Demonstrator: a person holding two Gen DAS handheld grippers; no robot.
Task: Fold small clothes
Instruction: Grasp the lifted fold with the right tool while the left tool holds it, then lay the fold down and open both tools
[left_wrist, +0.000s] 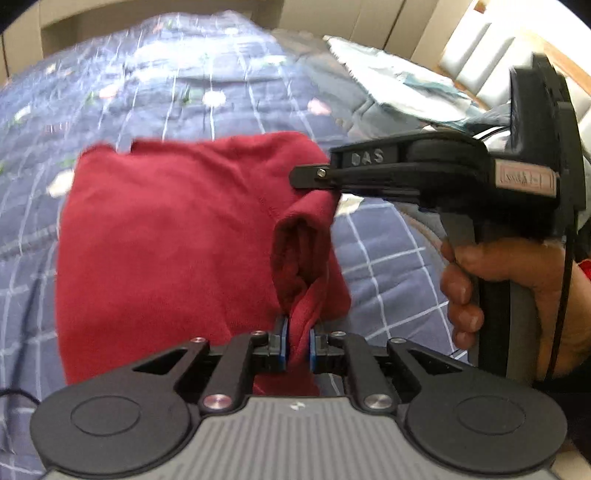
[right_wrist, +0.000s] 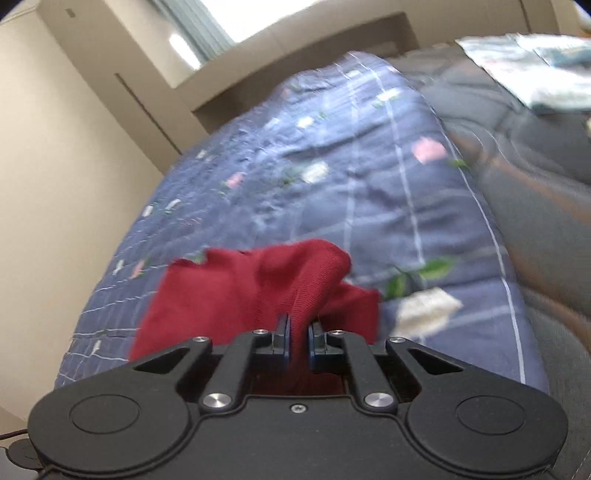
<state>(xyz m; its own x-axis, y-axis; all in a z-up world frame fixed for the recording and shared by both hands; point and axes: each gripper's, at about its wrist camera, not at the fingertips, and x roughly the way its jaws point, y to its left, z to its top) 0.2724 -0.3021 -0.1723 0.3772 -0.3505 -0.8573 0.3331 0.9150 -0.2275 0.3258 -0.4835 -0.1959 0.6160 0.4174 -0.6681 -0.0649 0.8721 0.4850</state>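
- Red knit garment (left_wrist: 166, 240), one piece only, lies partly spread on the blue checked floral quilt (left_wrist: 184, 92) of the bed.
- We count two tongs, both clenched on its near edge: left tongs (left_wrist: 297, 341) and right tongs (right_wrist: 299, 338).
- Its long axis runs away from our left tongs.
- Soft, wrinkled, one corner bunched into a fold.

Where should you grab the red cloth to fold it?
Grab the red cloth by its right edge, coming in from the right. That edge is bunched up off the blue quilt. Both the left hand-held gripper and right hand-held gripper already pinch it there.
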